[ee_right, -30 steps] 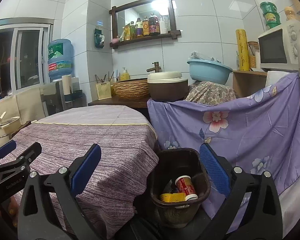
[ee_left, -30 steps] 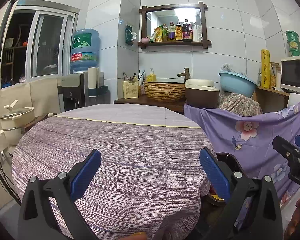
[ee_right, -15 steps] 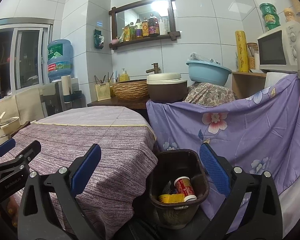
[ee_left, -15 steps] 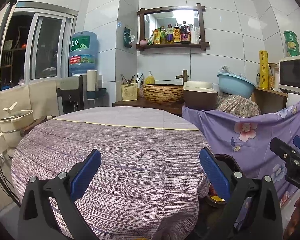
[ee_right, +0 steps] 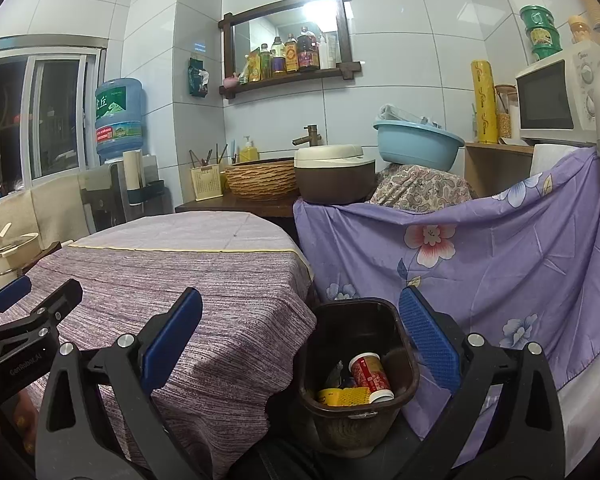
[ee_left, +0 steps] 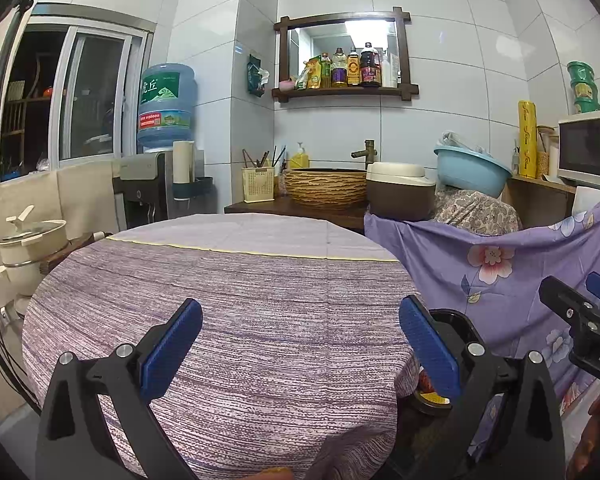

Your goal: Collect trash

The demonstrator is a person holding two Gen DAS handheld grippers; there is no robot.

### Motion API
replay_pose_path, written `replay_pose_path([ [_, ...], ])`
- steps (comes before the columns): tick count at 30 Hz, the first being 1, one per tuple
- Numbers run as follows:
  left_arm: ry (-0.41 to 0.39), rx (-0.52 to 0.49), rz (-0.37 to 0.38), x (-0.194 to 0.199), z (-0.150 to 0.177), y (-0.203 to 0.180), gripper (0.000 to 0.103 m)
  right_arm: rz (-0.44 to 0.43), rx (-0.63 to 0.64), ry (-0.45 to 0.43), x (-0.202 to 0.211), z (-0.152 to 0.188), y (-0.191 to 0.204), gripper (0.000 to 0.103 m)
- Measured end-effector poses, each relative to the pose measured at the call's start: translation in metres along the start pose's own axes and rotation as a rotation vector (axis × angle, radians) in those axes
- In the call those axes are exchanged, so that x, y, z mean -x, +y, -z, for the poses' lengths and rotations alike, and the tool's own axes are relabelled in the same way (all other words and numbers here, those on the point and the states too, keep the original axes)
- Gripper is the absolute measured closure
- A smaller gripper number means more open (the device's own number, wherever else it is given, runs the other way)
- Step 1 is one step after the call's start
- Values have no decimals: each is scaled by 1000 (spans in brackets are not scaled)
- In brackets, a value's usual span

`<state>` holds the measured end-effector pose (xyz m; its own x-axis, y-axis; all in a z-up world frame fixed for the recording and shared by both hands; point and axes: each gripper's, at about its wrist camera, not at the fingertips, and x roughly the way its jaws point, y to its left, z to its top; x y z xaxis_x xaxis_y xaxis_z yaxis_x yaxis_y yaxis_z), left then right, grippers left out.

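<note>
The tablecloth (ee_left: 240,312) is coarse woven cloth, matt and streaky; right of it hangs a smoother flowered sheet (ee_right: 500,264); beside the tablecloth's edge the bin (ee_right: 356,400) is dark plastic with a dull sheen; behind it, wall tiles (ee_left: 440,128) are glossy, the basket (ee_left: 326,186) rough wicker

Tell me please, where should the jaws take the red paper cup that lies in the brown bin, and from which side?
Probably from above, through the brown bin's open top. The red paper cup lies tilted, its side wall upward, so close the jaws across its middle; the bin walls block any sideways approach.
</note>
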<state>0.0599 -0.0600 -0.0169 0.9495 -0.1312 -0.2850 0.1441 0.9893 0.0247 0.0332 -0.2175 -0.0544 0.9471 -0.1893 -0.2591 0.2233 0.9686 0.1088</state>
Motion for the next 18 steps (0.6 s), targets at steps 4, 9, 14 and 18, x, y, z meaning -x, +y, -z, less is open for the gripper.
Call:
replay_pose_path([
  [4, 0, -3, -1, -1, 0, -1, 5, -1, -1, 0, -1, 0, -1, 6],
  [9, 3, -3, -1, -1, 0, -1, 5, 0, -1, 1, -2, 0, -1, 6],
  [14, 3, -7, -2, -1, -1, -4, 5, 0, -3, 3, -3, 1, -2, 6],
  [18, 8, -1, 0, -2, -1, -5, 5, 0, -4, 4, -3, 1, -3, 6],
])
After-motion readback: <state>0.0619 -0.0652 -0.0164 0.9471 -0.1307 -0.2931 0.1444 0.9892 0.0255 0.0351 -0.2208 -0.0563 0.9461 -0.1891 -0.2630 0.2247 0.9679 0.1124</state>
